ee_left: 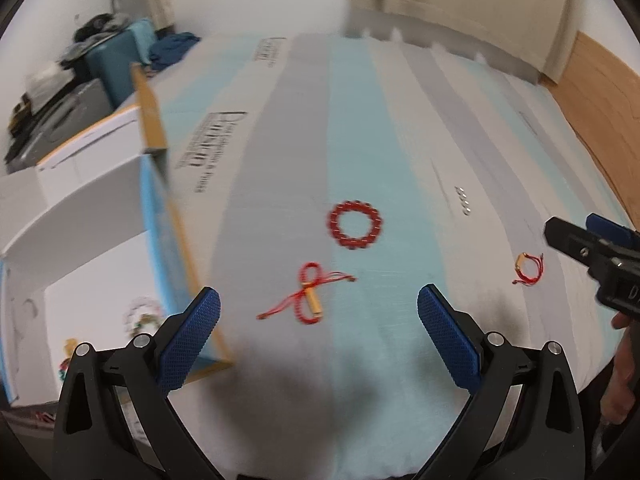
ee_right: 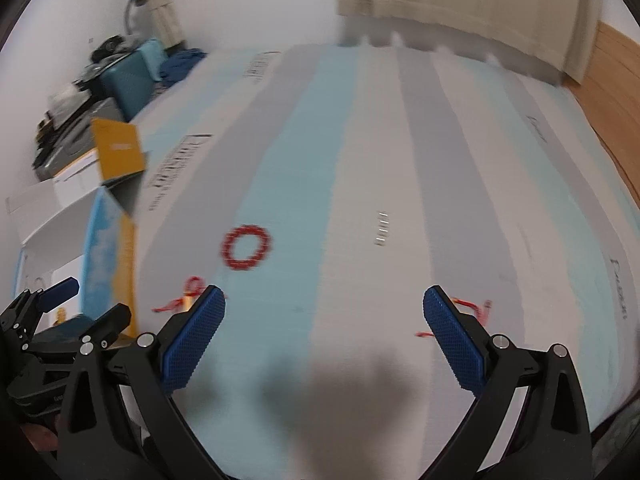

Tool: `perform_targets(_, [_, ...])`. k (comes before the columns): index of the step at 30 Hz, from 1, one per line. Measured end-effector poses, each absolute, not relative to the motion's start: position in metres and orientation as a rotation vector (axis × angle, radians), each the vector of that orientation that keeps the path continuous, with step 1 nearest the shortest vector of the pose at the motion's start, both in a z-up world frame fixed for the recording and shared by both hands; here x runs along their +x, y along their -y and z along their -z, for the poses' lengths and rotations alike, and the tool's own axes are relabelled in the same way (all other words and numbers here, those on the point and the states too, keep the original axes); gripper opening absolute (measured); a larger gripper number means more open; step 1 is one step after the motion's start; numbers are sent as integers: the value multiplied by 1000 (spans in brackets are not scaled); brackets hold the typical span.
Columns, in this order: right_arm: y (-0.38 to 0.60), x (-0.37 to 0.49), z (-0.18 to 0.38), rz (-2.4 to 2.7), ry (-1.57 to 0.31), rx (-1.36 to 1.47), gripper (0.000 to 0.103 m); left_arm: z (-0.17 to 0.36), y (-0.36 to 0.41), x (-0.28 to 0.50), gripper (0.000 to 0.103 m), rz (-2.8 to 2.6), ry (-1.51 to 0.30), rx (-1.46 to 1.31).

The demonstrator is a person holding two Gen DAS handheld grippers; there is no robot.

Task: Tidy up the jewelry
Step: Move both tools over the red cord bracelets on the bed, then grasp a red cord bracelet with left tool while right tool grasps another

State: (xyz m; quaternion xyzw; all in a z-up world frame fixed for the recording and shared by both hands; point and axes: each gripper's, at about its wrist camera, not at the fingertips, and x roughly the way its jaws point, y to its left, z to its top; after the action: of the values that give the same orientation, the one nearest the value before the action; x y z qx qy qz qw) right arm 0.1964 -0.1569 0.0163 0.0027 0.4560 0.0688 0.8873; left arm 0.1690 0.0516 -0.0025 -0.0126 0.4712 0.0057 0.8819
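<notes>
Gaping left tongs (ee_left: 319, 314) over red cord bracelet (ee_left: 308, 299)

Printed lettering on the striped bedsheet (ee_left: 248, 184) is too blurred to read; nothing else bears text.

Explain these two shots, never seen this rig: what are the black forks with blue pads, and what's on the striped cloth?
There is no robot here: a person holds one hand-held gripper in each hand, with a fisheye camera on each looking along its fingers. The left view shows the left hand-held gripper, the right view the right hand-held gripper. Both are open and hold nothing. On the striped cloth lie a red bead bracelet, a red cord bracelet with a gold tube, a smaller red cord bracelet and a few small silver pieces, too blurred to name. An open box to the left already holds some jewelry.
</notes>
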Motion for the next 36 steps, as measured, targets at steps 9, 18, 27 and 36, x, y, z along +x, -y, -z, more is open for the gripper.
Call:
perform_targets(9, [219, 215, 15, -66, -995, 28, 95, 47, -27, 201, 97, 18, -1035, 14])
perform_targets(18, [256, 233, 74, -25, -1087, 35, 95, 91, -28, 223, 97, 9, -1092, 38])
perform_targets(27, [275, 254, 131, 10, -1164, 68, 95, 127, -36, 240, 96, 3, -1137, 9])
perform_targets(36, [286, 266, 167, 32, -1207, 113, 94, 148, -40, 248, 76, -7, -1163, -5])
